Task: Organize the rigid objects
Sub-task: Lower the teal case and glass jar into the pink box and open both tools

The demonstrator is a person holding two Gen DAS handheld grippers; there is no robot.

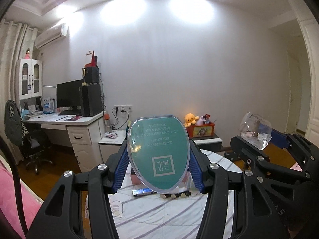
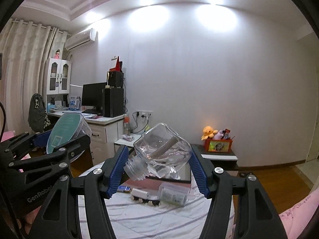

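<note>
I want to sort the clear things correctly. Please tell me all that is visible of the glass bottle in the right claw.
The bottle looks like clear glass or plastic, squat, with rounded shoulders and a short threaded neck without a cap. It lies tilted, neck pointing down and left. A pale stick-like piece sits inside. The right claw grips it between blue ribbed pads, lifted above the striped cloth.

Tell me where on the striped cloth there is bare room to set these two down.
The near half of the striped cloth is free, from the faint print at its left to the right edge. The far part is crowded: blue box, white box, clear case, dark tray.
</note>
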